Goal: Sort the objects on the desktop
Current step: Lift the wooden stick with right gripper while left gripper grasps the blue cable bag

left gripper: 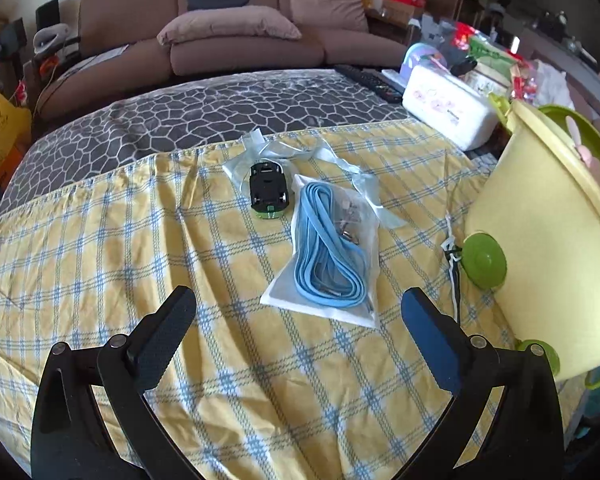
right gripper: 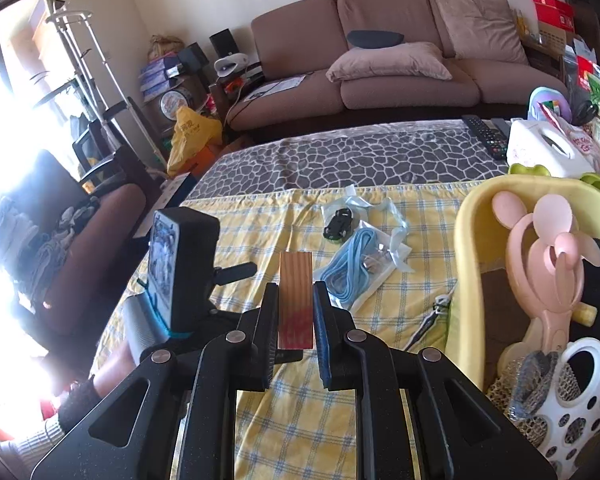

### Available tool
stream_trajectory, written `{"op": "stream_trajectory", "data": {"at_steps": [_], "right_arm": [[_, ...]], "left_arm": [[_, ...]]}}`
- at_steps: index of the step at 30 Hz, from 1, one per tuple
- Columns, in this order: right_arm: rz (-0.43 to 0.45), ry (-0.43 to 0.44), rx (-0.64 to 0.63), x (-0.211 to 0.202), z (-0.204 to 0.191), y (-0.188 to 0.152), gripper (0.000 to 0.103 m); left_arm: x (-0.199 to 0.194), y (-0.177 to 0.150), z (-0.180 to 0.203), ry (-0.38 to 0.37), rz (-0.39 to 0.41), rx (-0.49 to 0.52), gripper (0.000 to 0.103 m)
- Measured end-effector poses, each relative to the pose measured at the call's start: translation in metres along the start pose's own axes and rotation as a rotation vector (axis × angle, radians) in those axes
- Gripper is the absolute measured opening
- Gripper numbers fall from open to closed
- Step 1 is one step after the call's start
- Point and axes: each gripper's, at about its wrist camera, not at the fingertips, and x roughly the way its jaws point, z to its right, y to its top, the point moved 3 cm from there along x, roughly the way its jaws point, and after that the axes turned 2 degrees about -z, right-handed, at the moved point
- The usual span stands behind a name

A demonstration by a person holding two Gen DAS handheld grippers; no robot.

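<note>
A clear bag with a coiled blue cable (left gripper: pixel 327 251) lies on the yellow checked cloth (left gripper: pixel 140 240), next to a small black and green toy car (left gripper: pixel 267 195) on another clear bag. My left gripper (left gripper: pixel 298 312) is open and empty, just short of the cable bag. My right gripper (right gripper: pixel 295 300) is shut on a flat wooden block (right gripper: pixel 296 300) with a red-stained near end, held above the cloth. The cable bag (right gripper: pixel 350 272) and the car (right gripper: pixel 340 225) lie beyond it. A yellow tub (right gripper: pixel 476 248) at the right holds a pink hand fan (right gripper: pixel 548 248).
The yellow tub (left gripper: pixel 540 240) stands right of the left gripper, with a green suction foot (left gripper: pixel 483 261). A white tissue box (left gripper: pixel 448 108) and remotes (left gripper: pixel 368 80) lie at the far right. A white perforated basket (right gripper: pixel 580 400) sits in the tub. The left gripper's camera unit (right gripper: pixel 180 264) is at left.
</note>
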Motion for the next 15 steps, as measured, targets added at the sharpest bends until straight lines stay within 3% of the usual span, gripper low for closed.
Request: {"op": "stream_trajectory", "data": {"at_steps": [15], "right_arm": [[0.056,-0.039,0.011,-0.032,0.023,0.003,0.015]], "left_arm": [[0.066,0.020,0.031,0.020,-0.103,0.087,0.103]]}}
